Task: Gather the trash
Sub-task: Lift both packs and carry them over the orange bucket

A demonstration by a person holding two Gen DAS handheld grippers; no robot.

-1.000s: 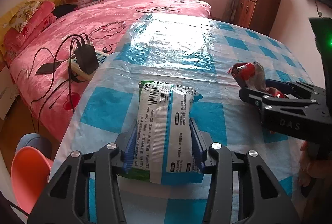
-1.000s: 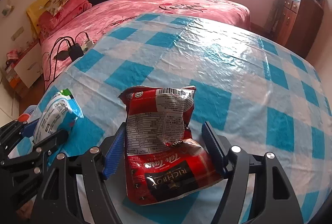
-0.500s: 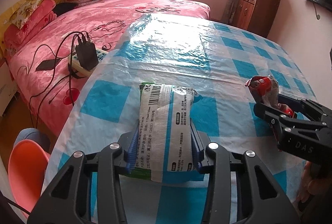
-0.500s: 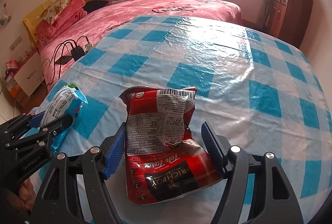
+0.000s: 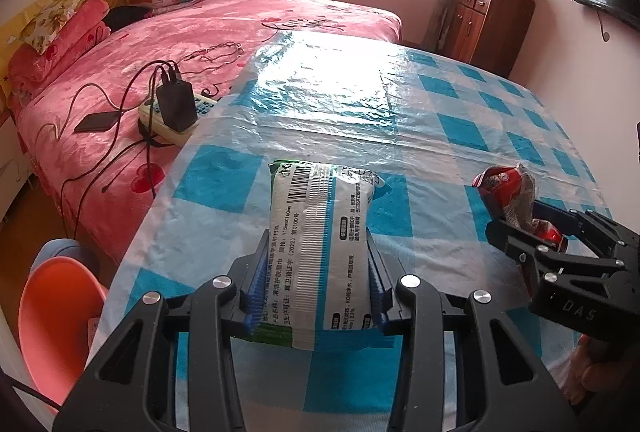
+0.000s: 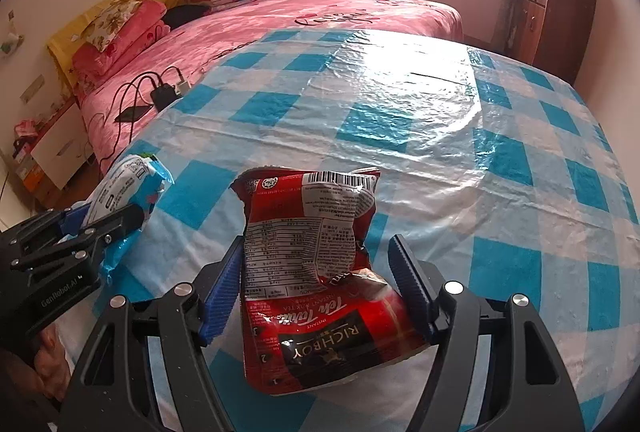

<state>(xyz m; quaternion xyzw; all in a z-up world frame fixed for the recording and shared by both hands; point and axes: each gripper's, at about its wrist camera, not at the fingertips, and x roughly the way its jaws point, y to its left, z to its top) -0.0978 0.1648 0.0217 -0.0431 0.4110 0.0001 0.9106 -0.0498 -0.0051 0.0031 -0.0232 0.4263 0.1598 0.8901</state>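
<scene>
My left gripper (image 5: 316, 272) is shut on a white and blue wipes packet (image 5: 320, 232), held above the near edge of the blue-checked table (image 5: 400, 104). My right gripper (image 6: 316, 280) is shut on a red milk tea wrapper (image 6: 316, 260), held above the same table. In the left wrist view the right gripper (image 5: 516, 228) shows at the right with the red wrapper (image 5: 504, 188). In the right wrist view the left gripper (image 6: 116, 216) shows at the left with the wipes packet (image 6: 124, 184).
A pink bed (image 5: 160, 44) stands left of the table, with a power strip, a black charger (image 5: 176, 108), cables and a phone (image 5: 96, 120) on it. An orange stool (image 5: 56, 316) stands at the lower left. A wooden cabinet (image 5: 492, 20) is in the far corner.
Both grippers have drawn back towards the near table edge with their packets still held. The right gripper has dropped lower and moved right in the left wrist view.
</scene>
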